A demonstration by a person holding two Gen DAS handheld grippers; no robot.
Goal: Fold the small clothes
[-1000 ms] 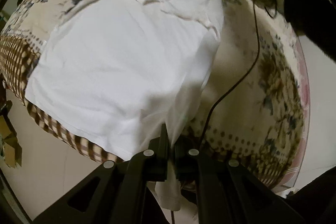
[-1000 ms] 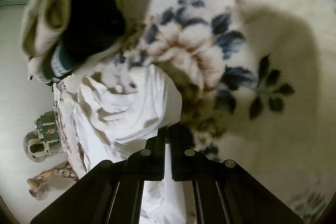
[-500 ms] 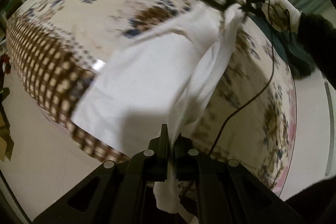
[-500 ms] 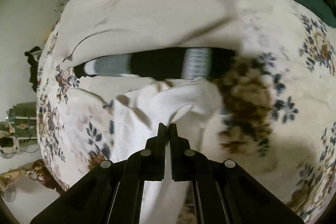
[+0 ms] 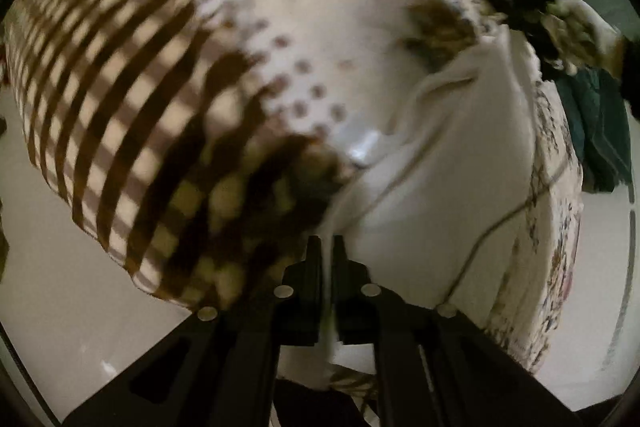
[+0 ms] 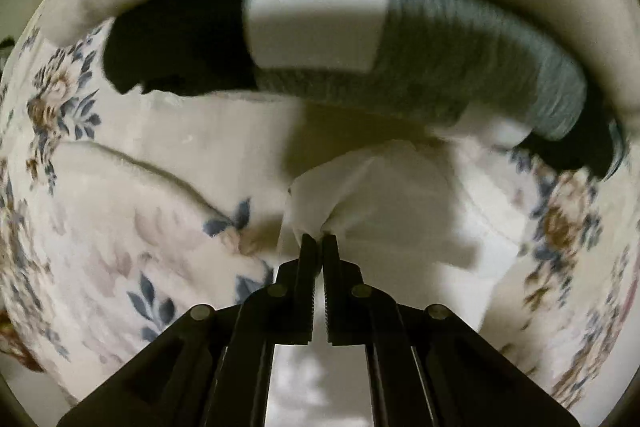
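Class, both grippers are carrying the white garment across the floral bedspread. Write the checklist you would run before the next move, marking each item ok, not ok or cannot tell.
1. Left gripper clamped on white garment: ok.
2. Right gripper clamped on the garment's bunched corner: ok.
3. Garment lying flat: not ok, creased.
4. Folded edges aligned: cannot tell, blurred.
5. Black cable off the garment: cannot tell.
6. Striped garment clear of the fold: cannot tell.

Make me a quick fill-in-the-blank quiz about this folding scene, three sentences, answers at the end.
1. Both grippers are shut on the same ____ garment.
2. The bedspread under the right gripper is printed with ____.
3. In the left gripper view, the bedspread's edge carries a brown ____ pattern.

Answers: white; flowers; checked
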